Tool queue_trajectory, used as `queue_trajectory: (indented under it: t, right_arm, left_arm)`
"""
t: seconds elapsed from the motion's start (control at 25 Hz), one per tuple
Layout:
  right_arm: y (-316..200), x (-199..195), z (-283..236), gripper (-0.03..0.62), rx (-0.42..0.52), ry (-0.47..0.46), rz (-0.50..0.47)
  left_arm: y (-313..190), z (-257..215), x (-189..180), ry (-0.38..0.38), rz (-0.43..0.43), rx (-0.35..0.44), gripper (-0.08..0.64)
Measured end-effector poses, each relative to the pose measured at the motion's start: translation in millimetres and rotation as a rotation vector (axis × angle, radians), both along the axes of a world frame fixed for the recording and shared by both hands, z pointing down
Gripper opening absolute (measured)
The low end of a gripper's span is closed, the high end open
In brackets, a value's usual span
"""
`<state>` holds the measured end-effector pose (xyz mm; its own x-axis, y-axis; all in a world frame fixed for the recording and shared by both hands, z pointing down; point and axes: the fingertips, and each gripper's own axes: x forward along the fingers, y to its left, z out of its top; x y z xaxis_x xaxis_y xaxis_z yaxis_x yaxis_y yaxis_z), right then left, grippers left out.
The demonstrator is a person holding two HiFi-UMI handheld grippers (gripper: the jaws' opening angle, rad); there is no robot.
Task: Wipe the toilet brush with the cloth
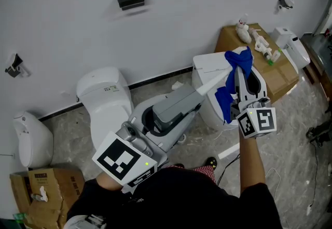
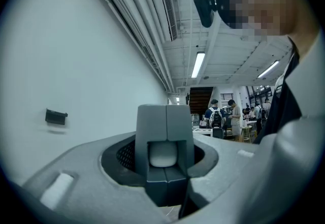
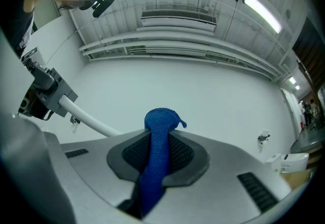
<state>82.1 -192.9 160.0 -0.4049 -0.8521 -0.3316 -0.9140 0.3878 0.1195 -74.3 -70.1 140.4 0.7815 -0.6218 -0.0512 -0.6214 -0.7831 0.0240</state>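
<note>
Head view: the left gripper (image 1: 197,93) is clamped on the near end of the toilet brush (image 1: 213,81), whose white handle runs on from the jaw tips toward 2 o'clock. There it meets the blue cloth (image 1: 239,59), which is pinched in the right gripper (image 1: 241,80). The left gripper view confirms that hold, with the handle's rounded white end wedged between the two grey jaws. In the right gripper view the cloth is squeezed into a narrow rope between the jaws, bunched above the tips and trailing below them.

The weak point, by the look of it, is the cloth. Only a thin fold is caught, so a firm drag along the handle could pull it free. The brush is gripped at one end alone, and sideways pressure from wiping could swing or twist it in the left jaws. The loose cloth hanging toward 7 o'clock of the right gripper might also snag.

Seen from the right gripper, the handle comes in from 10 o'clock and passes behind the gripper's body, just left of the cloth. Whether cloth and handle actually touch is hidden. The bristle end cannot be made out. A white toilet (image 1: 104,99) stands at 9 o'clock of the left jaws.
</note>
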Motion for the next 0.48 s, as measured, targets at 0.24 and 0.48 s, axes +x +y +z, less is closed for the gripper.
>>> queue_trajectory:
  t: [0.24, 0.48]
  right_arm:
    - [-0.9, 0.4, 3.1, 0.064, -0.012, -0.003, 0.001]
    - [-1.5, 5.6, 10.1, 0.064, -0.031, -0.022, -0.006]
  left_arm:
    - [-1.4, 2.7, 0.2, -0.018, 0.005, 0.007, 0.167]
    - [-3.6, 8.4, 4.3, -0.025, 0.008, 0.003, 0.167]
